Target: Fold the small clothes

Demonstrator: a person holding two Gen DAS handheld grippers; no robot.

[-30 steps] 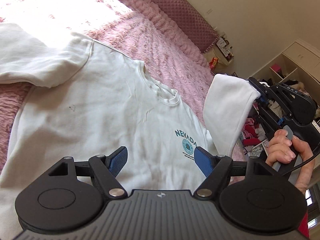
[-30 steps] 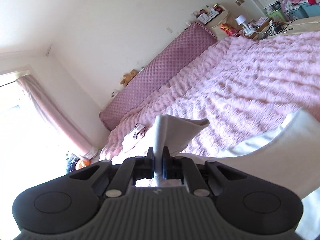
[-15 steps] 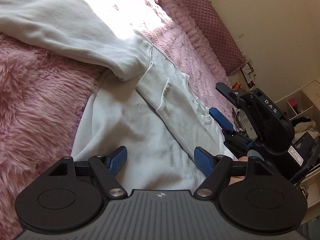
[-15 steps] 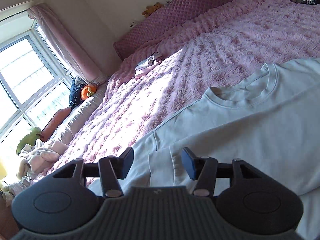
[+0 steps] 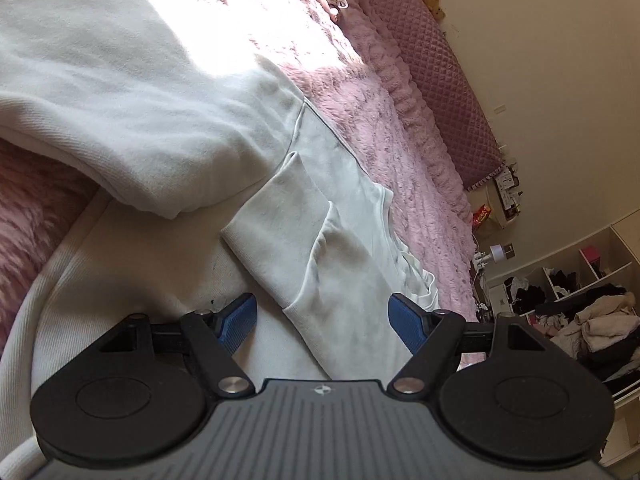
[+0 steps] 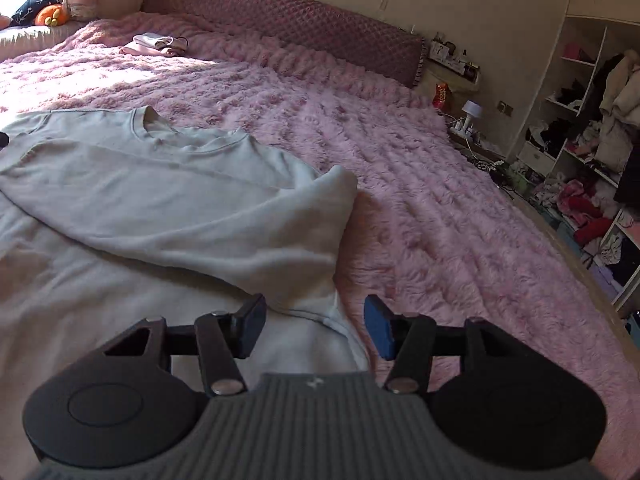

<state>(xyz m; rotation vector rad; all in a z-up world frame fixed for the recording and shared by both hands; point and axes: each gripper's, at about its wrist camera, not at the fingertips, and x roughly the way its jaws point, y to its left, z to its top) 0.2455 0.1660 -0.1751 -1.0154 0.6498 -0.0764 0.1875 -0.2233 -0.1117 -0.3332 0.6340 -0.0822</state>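
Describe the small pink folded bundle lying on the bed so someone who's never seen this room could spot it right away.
Start at the quilted mauve headboard along the far wall, then look down onto the fluffy pink blanket near the sunlit window end. The small folded pink-and-white bundle lies there alone, far smaller than the big white sweatshirt spread out nearer the open right gripper.

Sweatshirt (image 6: 120,200) on blanket (image 6: 440,220) (sleeve (image 6: 224,216) folded across).

text: none readable | labels: none | numbers: none | signs: none

White sweatshirt (image 6: 160,200) lies flat on the bed; one sleeve (image 6: 224,220) folded across its chest.
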